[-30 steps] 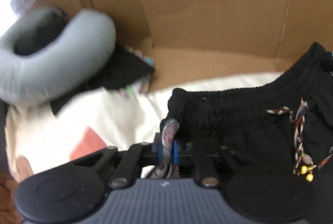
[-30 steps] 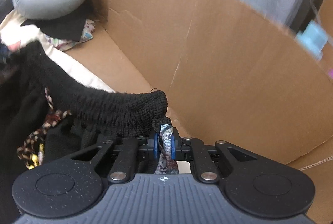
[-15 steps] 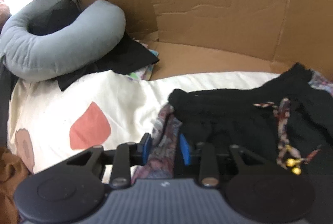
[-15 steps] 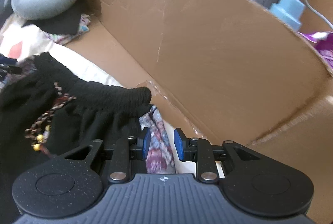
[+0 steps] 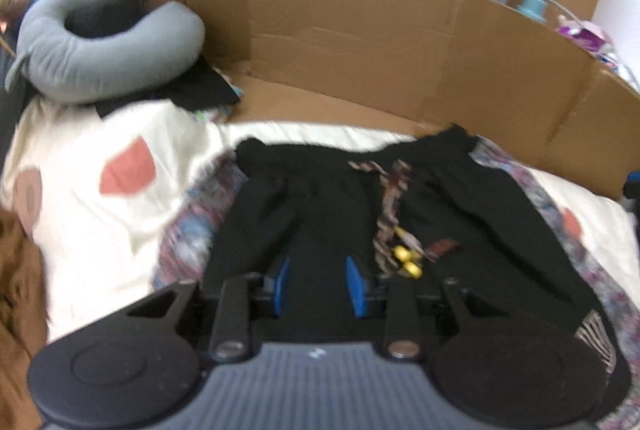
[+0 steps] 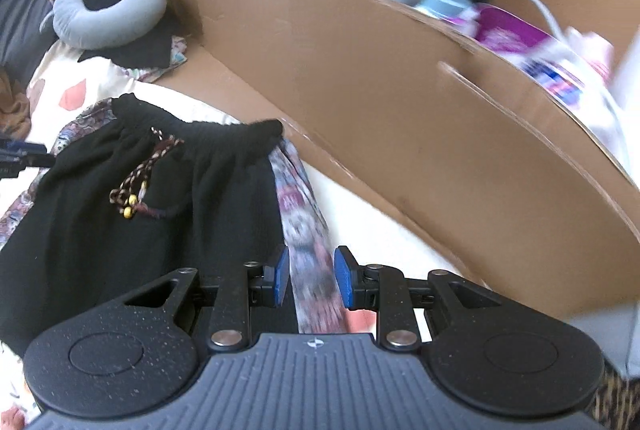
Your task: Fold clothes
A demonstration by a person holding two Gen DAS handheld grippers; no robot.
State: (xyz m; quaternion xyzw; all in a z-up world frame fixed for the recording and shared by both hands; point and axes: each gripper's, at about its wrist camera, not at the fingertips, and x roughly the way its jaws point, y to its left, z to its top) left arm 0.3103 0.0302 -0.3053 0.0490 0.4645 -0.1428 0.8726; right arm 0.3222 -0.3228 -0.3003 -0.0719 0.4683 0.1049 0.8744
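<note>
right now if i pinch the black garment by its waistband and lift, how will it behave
The black garment would likely hang limp: it lies flat with soft wrinkles. Its gathered waistband looks thick, so probably an easy pinch. The braided drawstring with yellow beads lies loose and may swing.

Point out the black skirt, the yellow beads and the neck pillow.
Black skirt (image 5: 320, 214), left wrist view, middle of the black fabric.
Yellow beads (image 5: 406, 262), left wrist view, on the drawstring ends.
Neck pillow (image 5: 120, 66), left wrist view, its front curve.
</note>
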